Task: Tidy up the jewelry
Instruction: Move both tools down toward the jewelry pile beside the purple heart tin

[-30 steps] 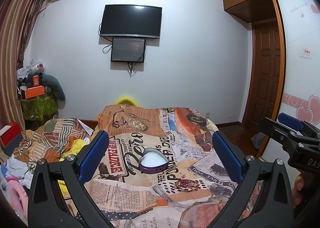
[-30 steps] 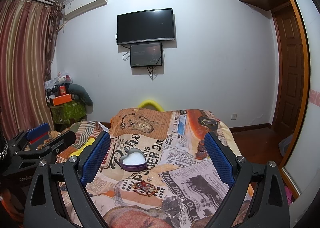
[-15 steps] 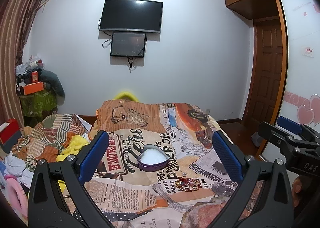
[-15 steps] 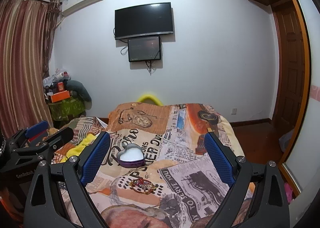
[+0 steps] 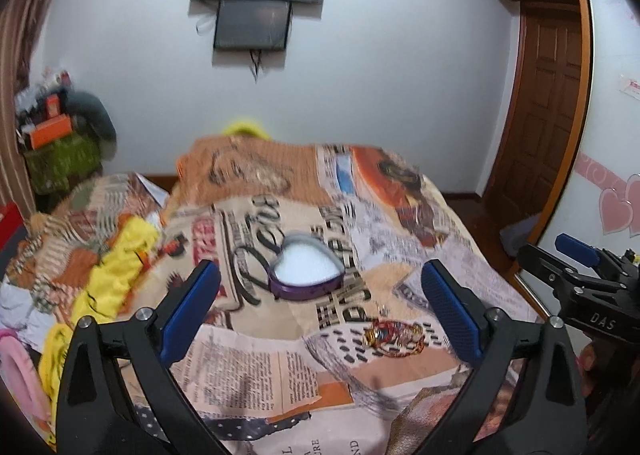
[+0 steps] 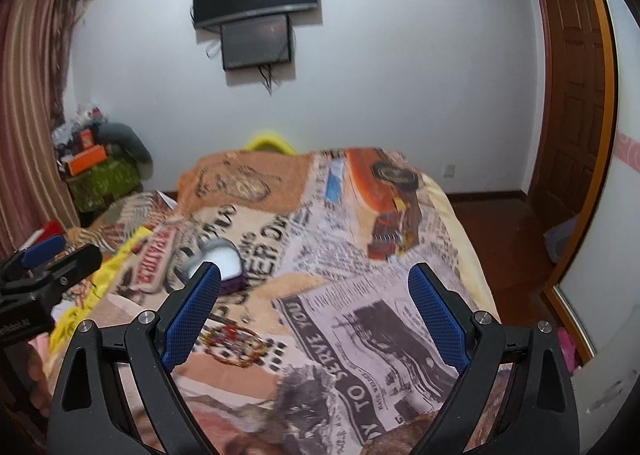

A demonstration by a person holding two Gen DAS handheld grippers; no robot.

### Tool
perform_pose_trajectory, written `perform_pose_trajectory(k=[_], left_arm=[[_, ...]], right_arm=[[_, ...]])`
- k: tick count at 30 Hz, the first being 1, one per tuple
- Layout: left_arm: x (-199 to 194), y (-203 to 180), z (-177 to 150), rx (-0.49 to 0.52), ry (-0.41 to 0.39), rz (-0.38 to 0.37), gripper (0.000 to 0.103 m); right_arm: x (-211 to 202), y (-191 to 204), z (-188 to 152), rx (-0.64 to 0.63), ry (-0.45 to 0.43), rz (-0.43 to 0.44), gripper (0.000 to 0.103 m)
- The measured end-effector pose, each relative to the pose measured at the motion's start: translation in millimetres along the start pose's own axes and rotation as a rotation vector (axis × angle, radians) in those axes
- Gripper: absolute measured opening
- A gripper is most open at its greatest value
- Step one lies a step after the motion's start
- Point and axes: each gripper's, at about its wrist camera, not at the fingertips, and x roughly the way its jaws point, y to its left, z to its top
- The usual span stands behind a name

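While both tools hang above the bed with nothing between their blue pads, the job looks barely begun. The left tool [image 5: 320,295] has its jaws spread wide and empty; the right tool [image 6: 314,297] is the same.

Everything can be placed from the purple heart-shaped tin box with a white lining [image 5: 306,269], which sits lidless on the newspaper-print bedspread [image 5: 256,359]. Nearer the person than the box and off to its right lies the red-and-gold beaded bracelet [image 5: 394,333], flat on the cloth. Between bracelet and box there is a tiny silvery trinket [image 5: 383,310], too small to make out. The box holds nothing that I can see.

The step in hand, as I judge it, is reaching for the bracelet. From the right wrist view, the bracelet [image 6: 236,341] lies just beside the right tool's left finger, so that tool seems the closer one. It would do well to shift left until the beads sit between the pads, come down low, and pinch one side of the loop, not the whole ring. The bedspread is soft and rumpled, so a deep plunge may catch fabric. The left tool could steady the box, which looks light enough to slide.
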Motion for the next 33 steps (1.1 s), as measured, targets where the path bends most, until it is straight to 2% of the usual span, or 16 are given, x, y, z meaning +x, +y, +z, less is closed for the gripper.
perform_pose_trajectory(k=[5, 8, 11, 18, 21, 27, 33], left_arm=[[33.7, 6.9, -11.9, -0.026, 0.114, -0.029, 0.084], [49.4, 7.6, -20.7, -0.03, 0.172, -0.034, 0.068], [63.1, 5.1, -29.0, -0.016, 0.227, -0.036, 0.059], [82.4, -8.8, -37.6, 0.054, 0.302, -0.074, 0.048], [87.4, -15.1, -38.3, 0.073, 0.319, -0.1, 0.047], [97.6, -26.2, -44.1, 0.1, 0.363, -0.144, 0.035], [98.9, -16.8, -51.2, 0.057, 0.395, -0.152, 0.03]], right_arm=[[17.5, -4.2, -6.1, -0.014, 0.071, 0.018, 0.093], [26.8, -2.4, -10.7, -0.026, 0.119, 0.055, 0.084], [38.1, 0.7, -14.7, -0.035, 0.157, 0.087, 0.074], [62.9, 2.7, -15.9, -0.066, 0.237, 0.173, 0.052], [72.7, 2.2, -13.9, -0.071, 0.268, 0.205, 0.044], [80.6, 3.4, -15.9, -0.092, 0.293, 0.218, 0.04], [84.0, 2.6, -16.5, -0.095, 0.306, 0.229, 0.04]])
